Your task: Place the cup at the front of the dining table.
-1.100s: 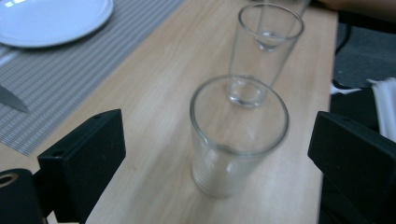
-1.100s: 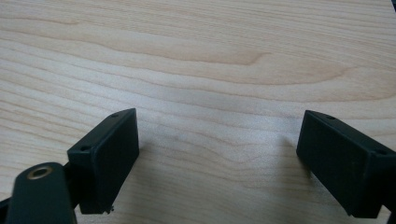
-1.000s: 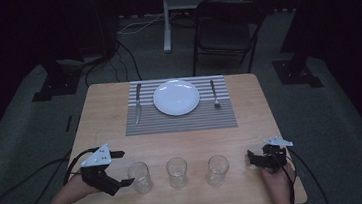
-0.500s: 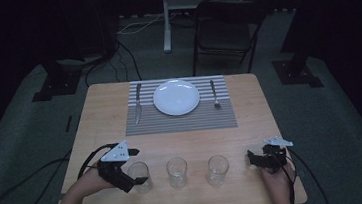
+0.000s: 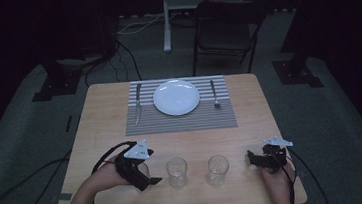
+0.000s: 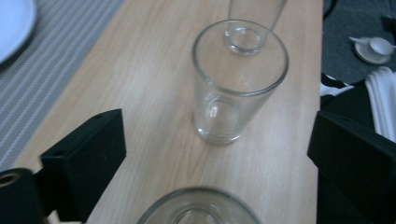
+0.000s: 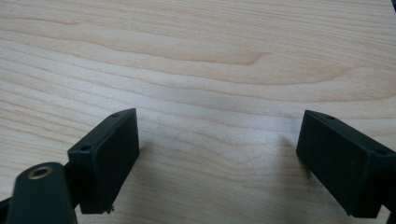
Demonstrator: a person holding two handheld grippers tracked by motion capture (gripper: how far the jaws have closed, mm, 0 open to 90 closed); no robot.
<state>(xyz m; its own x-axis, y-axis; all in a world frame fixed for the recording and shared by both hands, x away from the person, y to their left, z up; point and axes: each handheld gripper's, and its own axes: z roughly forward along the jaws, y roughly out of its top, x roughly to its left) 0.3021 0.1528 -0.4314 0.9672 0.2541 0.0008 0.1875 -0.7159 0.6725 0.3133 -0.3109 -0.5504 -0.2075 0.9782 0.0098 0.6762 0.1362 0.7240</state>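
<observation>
Three clear glasses stand in a row near the table's front edge. My left gripper (image 5: pixel 142 175) is open around the leftmost glass (image 6: pixel 198 209), whose rim lies between the jaws at the bottom of the left gripper view. Beyond it are the middle glass (image 6: pixel 236 81) (image 5: pixel 176 171) and the far glass (image 6: pixel 246 28) (image 5: pixel 218 169). The left gripper (image 6: pixel 217 144) touches none of them. My right gripper (image 5: pixel 261 158) rests open to the right of the row, and the right gripper (image 7: pixel 217 144) has bare wood between its jaws.
A striped placemat (image 5: pixel 181 121) at the back of the wooden table (image 5: pixel 106 124) holds a white plate (image 5: pixel 176 97), a knife (image 5: pixel 138 103) on its left and a fork (image 5: pixel 214 95) on its right. A folding chair (image 5: pixel 225 32) stands behind. Cables trail off the table's front.
My left gripper has moved right along the front edge and now straddles the leftmost glass. The right gripper and the glasses have stayed put.
</observation>
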